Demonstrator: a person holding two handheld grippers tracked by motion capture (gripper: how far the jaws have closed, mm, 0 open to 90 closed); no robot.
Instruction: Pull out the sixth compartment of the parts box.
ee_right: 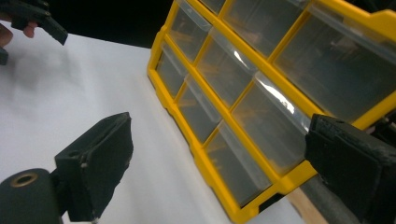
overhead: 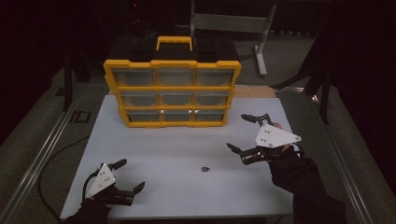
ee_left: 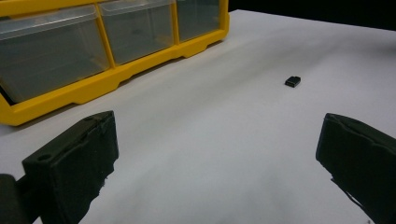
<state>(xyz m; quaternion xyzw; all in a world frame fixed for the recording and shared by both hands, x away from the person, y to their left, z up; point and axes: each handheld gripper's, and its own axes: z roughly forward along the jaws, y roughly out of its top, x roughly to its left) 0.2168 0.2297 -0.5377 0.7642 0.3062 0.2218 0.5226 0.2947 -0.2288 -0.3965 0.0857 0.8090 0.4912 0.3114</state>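
I note both my left gripper point(overhead: 130, 175) and right gripper point(overhead: 240, 132) released, jaws spread, flanking a small black block point(overhead: 205, 169) before the yellow-framed clear-drawer plastic organiser point(overhead: 172, 88).

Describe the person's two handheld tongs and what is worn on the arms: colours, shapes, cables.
Each of the tongs, left and right, has two black, blocky jaws and a pale grey three-cornered plate on top, dotted with small dark fixings. A dark cable loops from the left one. The person wears dark sleeves and seemingly dark gloves.
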